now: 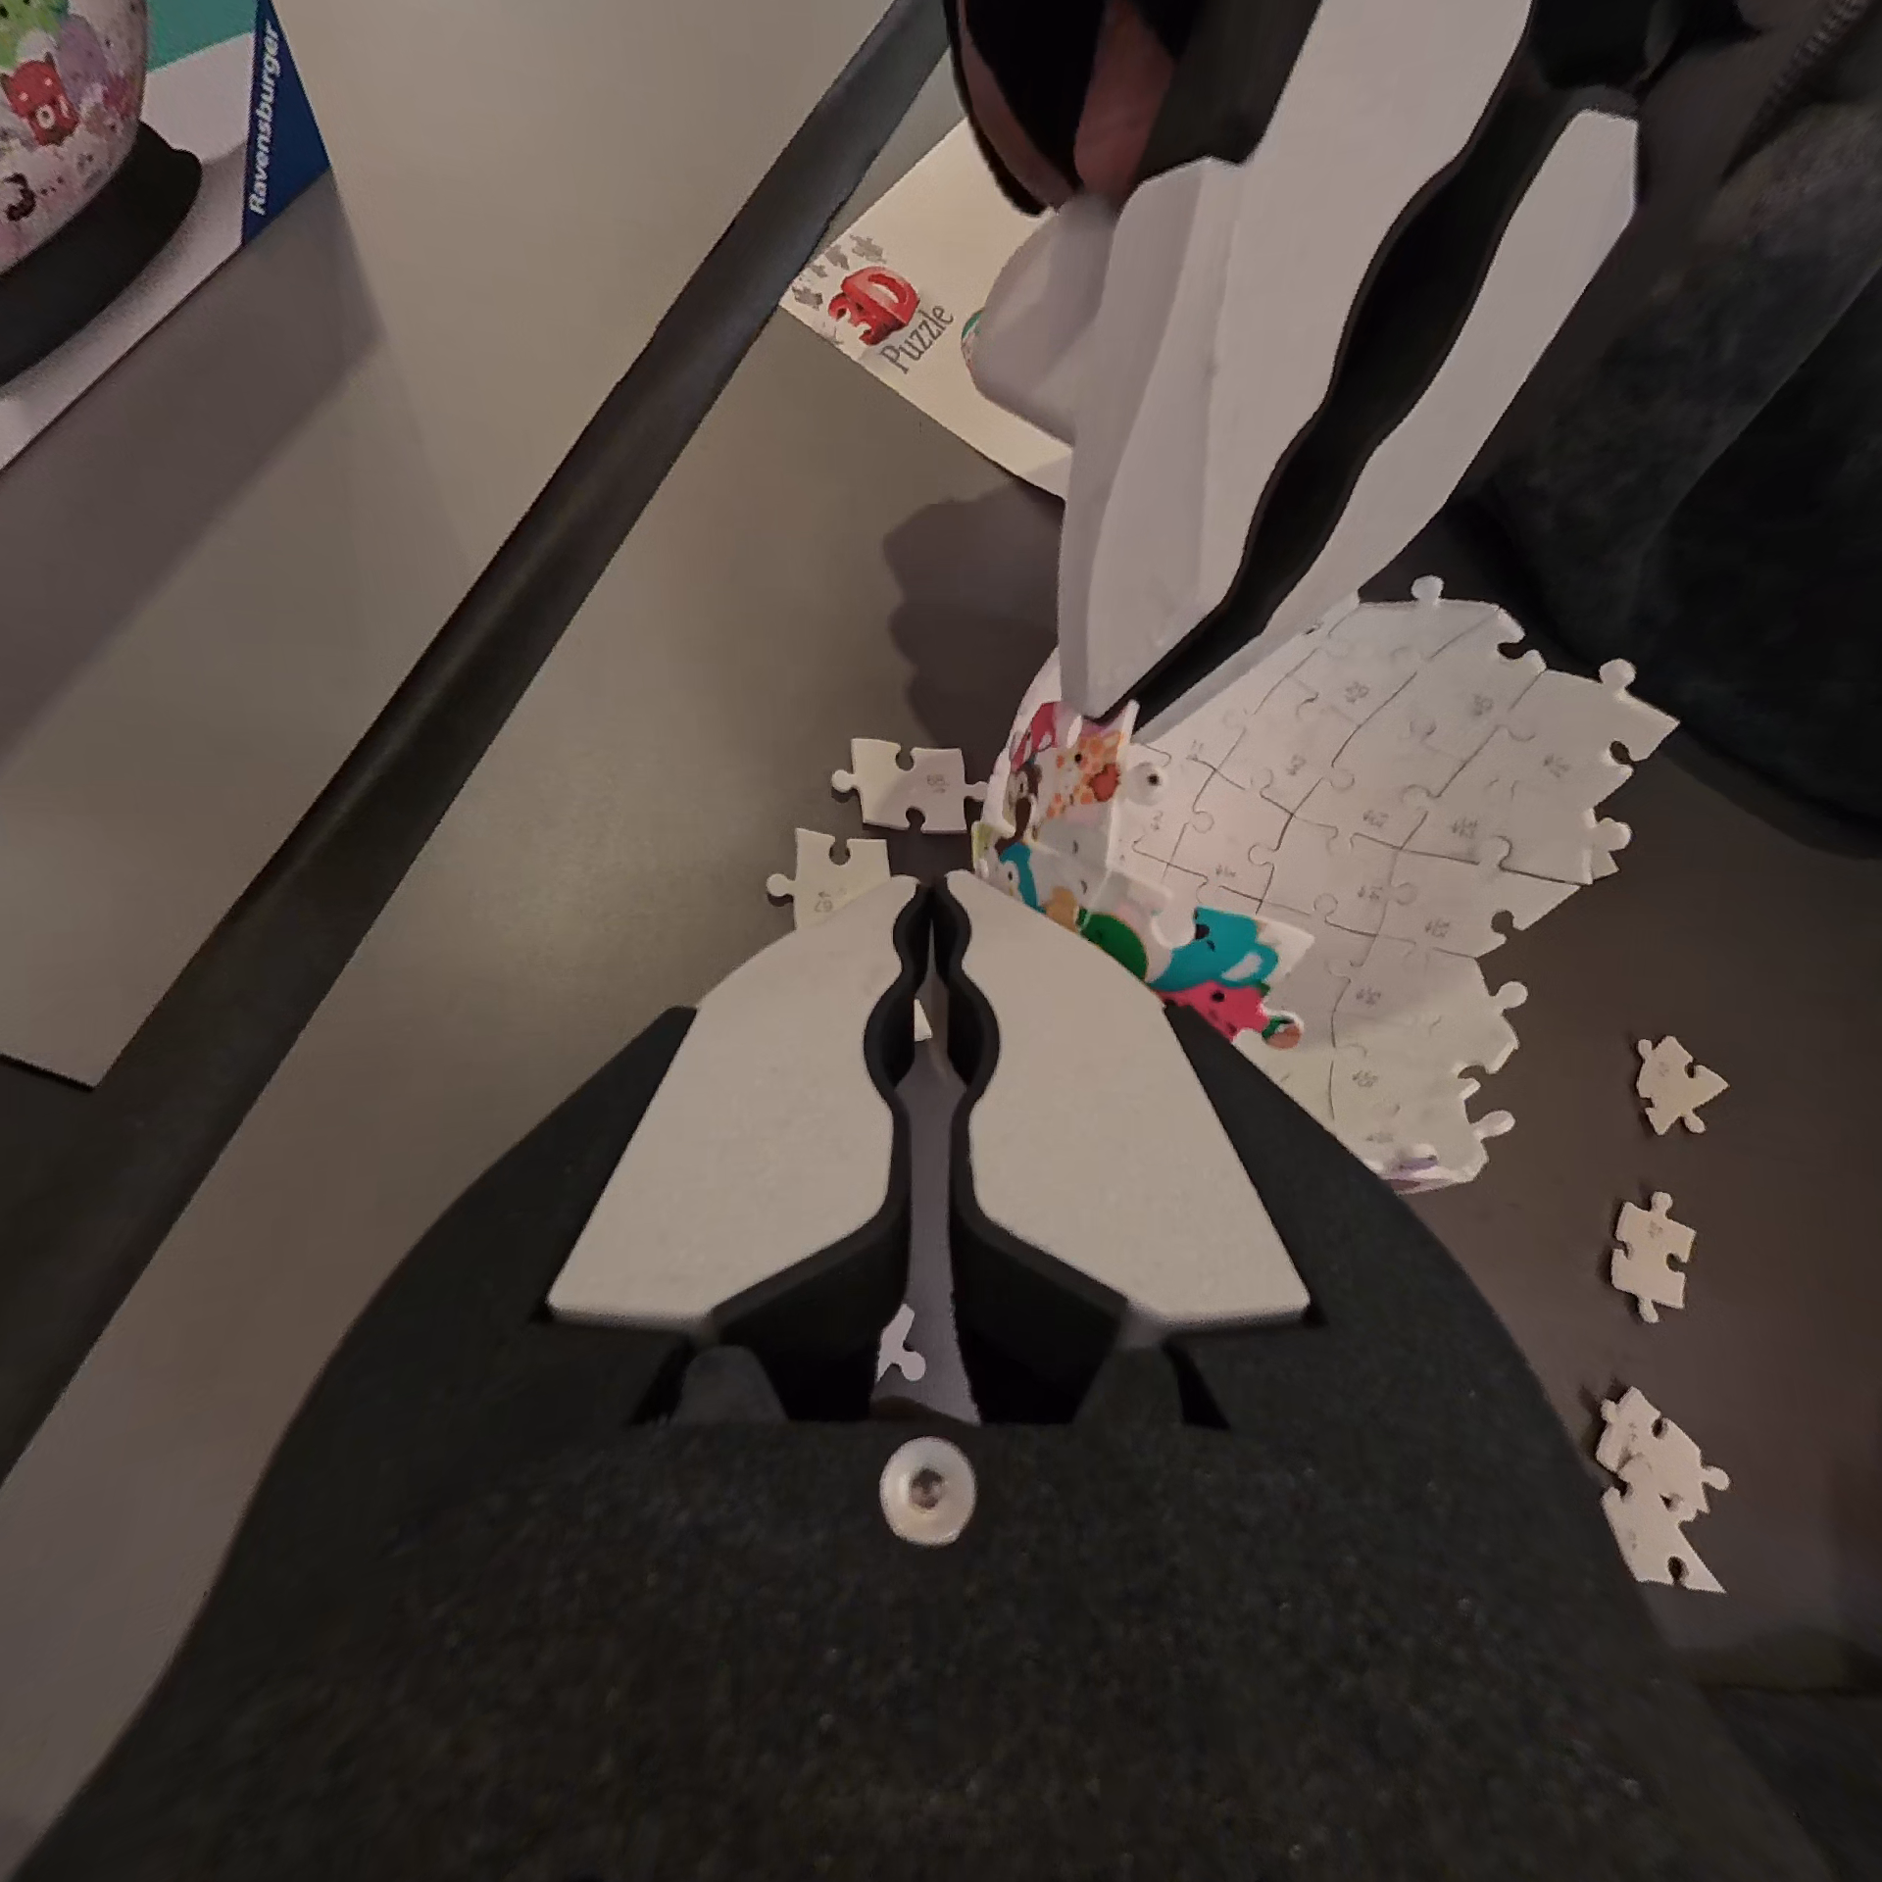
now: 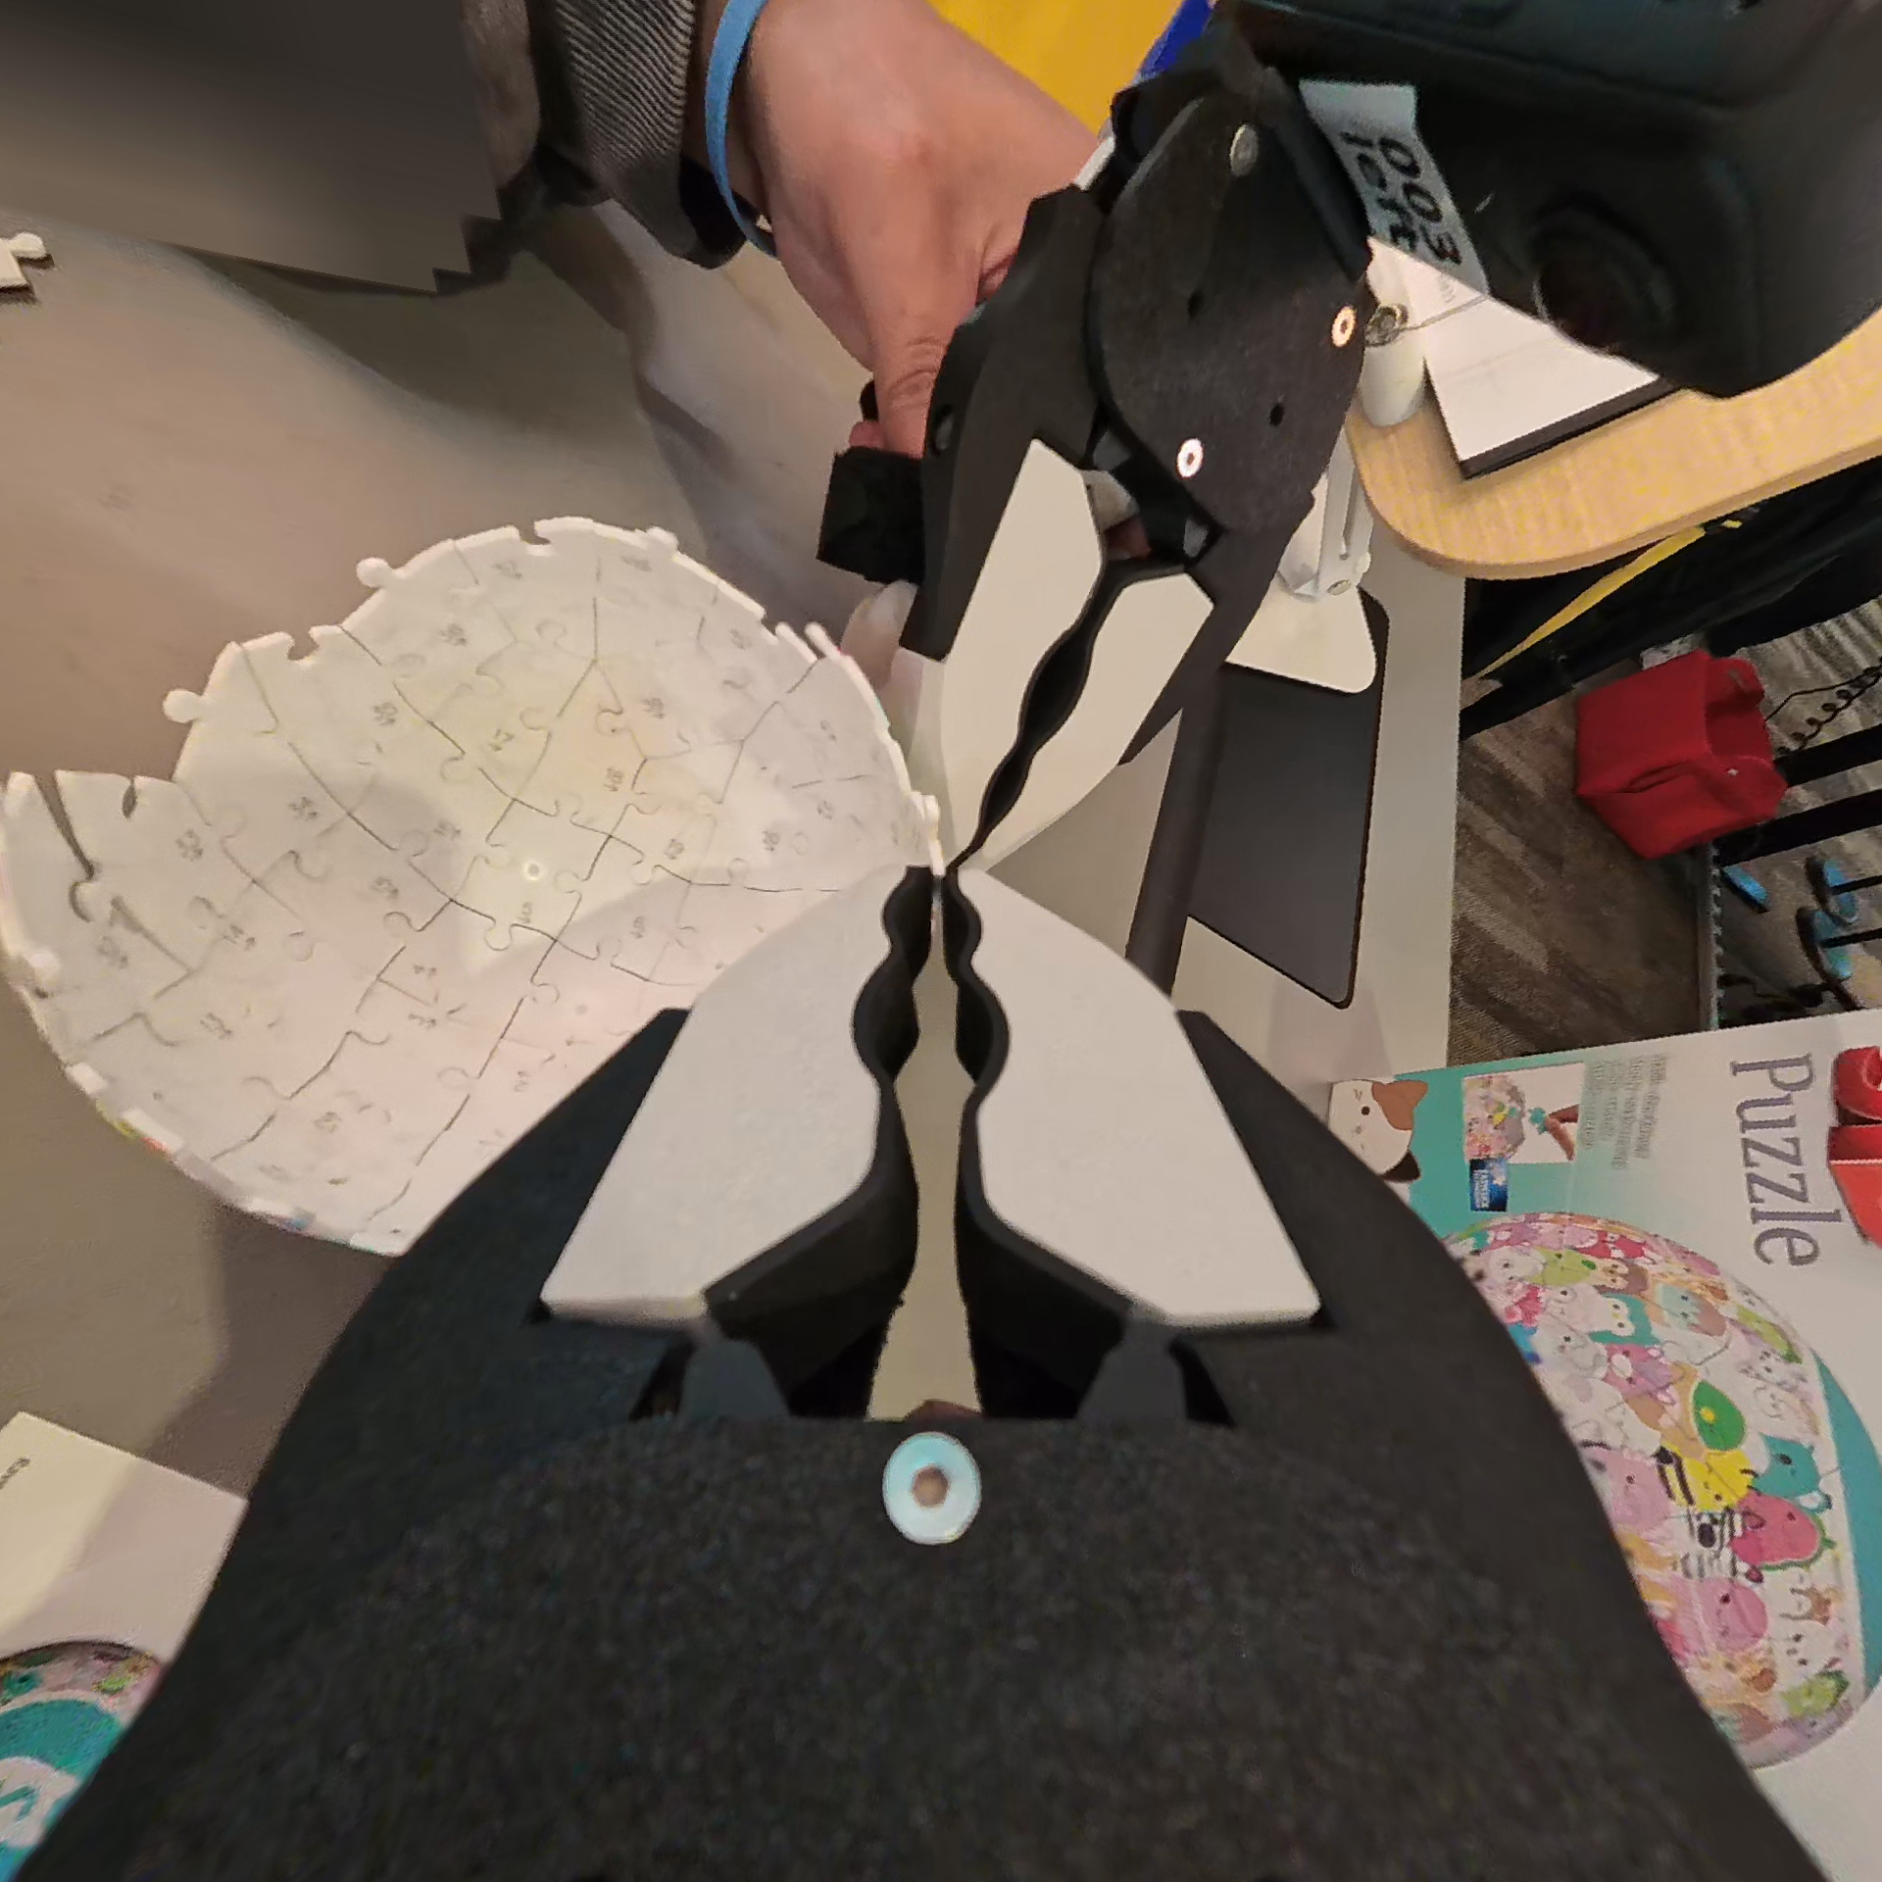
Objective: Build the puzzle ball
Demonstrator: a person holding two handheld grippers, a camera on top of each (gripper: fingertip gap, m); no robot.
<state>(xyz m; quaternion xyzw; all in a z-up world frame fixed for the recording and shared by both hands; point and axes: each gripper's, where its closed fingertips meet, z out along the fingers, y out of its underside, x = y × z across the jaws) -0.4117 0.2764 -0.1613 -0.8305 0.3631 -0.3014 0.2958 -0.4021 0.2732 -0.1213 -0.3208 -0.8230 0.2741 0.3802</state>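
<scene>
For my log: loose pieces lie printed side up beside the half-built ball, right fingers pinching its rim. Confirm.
Not quite: the loose pieces lie white back up, per the left wrist view. The right gripper does pinch the rim of the half-built ball.

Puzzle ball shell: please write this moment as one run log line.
right gripper: shut on puzzle ball shell rim | left gripper: shut, beside shell | loose pieces: on table

The half-built puzzle shell [image 1: 1405, 845] stands on edge on the worktop [image 1: 631, 733], and both claws crowd its near rim. Loose pieces [image 1: 1655, 1253] dot the worktop to its right and two more [image 1: 911, 784] lie just left. Bare worktop stays open leftward up to the dark rail [image 1: 489, 652]; the puzzle box [image 2: 1680, 1324] blocks the far side.
</scene>
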